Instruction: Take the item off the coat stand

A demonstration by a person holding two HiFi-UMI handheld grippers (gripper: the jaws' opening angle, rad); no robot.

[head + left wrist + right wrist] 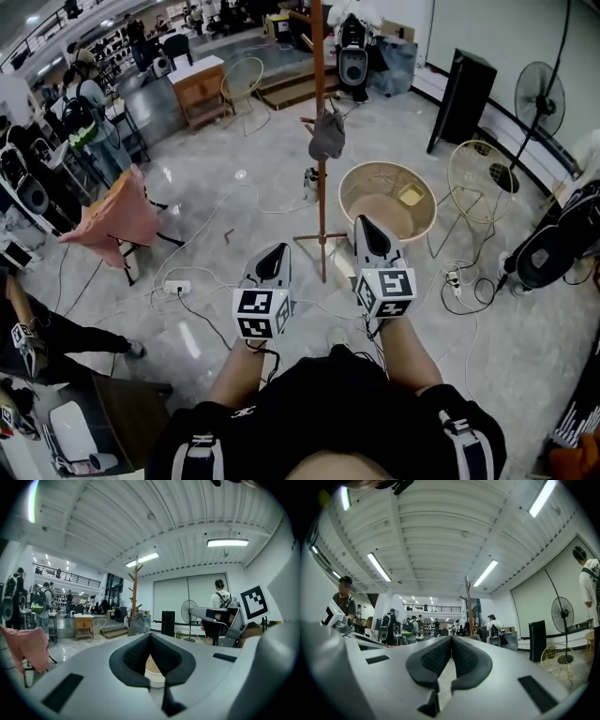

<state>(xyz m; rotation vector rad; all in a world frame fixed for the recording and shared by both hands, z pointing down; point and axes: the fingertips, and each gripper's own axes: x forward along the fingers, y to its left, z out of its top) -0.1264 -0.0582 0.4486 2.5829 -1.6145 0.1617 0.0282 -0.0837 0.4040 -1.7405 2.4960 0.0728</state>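
A wooden coat stand (320, 187) rises from the floor ahead of me. A grey item (327, 137) hangs from one of its pegs about halfway up. My left gripper (277, 253) is low and to the left of the stand's base, jaws shut and empty. On the other side of the base, my right gripper (365, 227) is also shut with nothing in it. In the left gripper view the stand (135, 590) and the grey item (139, 623) are some way beyond the shut gripper (150, 637). The right gripper view has the stand (468, 604) past its closed gripper (451, 640).
A round tan basket (351, 185) sits just right of the stand, with a wire chair (479, 171), a black speaker (461, 97) and a standing fan (540, 99) beyond. A pink cloth (118, 219) drapes a chair at left. Cables and a power strip (176, 287) lie on the floor.
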